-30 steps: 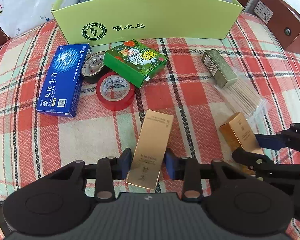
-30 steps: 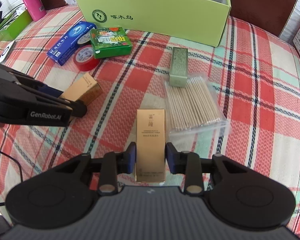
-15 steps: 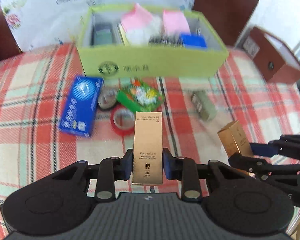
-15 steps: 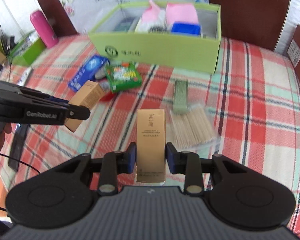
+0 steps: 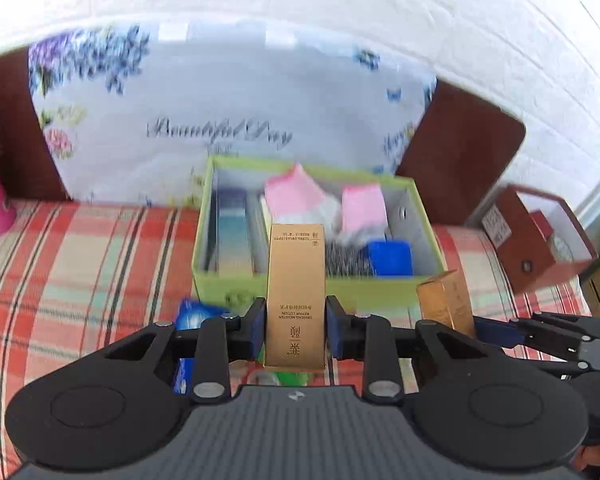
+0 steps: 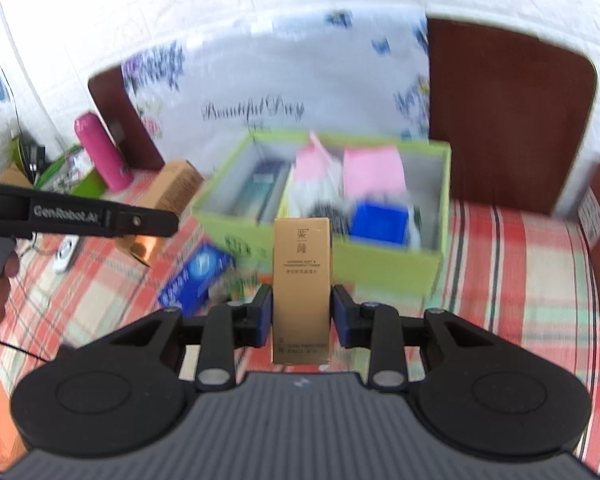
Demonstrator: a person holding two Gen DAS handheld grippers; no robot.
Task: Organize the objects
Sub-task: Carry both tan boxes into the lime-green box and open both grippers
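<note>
Both grippers clamp 1 gold carton each: left gripper, right gripper. Keep them level and apart, aiming for the green box gaps beyond.

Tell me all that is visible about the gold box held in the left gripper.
The gold box is a tall, narrow carton that looks like glossy metallic card, with small dark print on its face; the print reads upside down in the left wrist view. It stands upright between the blue pads of the left gripper, which press on its two long sides near the lower end. It is lifted clear of the checked tablecloth and shows in front of the open green box. Only the pads touch it.
</note>
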